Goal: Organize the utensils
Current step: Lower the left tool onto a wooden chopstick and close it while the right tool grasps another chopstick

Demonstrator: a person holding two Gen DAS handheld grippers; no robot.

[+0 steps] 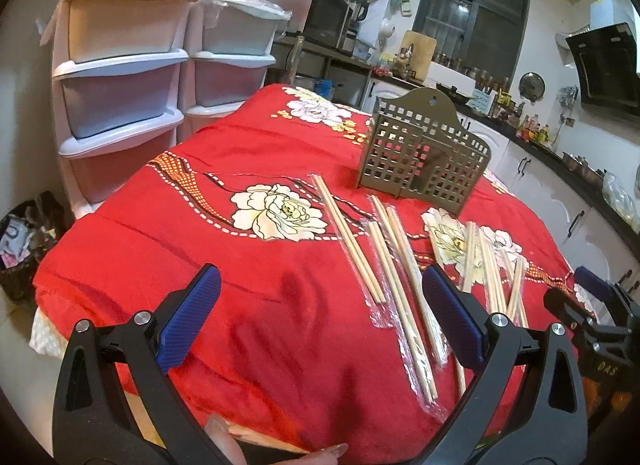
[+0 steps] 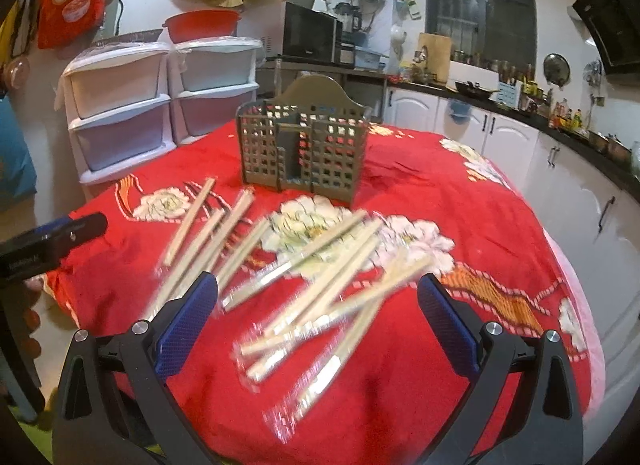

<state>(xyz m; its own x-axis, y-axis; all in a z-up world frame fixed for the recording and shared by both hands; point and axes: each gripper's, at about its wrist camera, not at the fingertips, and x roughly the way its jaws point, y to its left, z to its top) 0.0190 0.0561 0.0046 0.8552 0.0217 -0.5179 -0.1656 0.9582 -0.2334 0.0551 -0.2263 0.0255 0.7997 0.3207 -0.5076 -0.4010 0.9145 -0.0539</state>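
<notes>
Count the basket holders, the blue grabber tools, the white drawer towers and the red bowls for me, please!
Basket holder: 1
Tools: 2, the left tool and the right tool, both open
Drawer towers: 2
Red bowl: 1
Total: 6

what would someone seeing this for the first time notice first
The bright red flowered cloth covering the whole table grabs the eye first. Scattered across its near half lie many wrapped pairs of wooden chopsticks, and behind them stands an empty grey lattice holder. At the bottom of each view, the left gripper and right gripper are open, holding nothing.
</notes>
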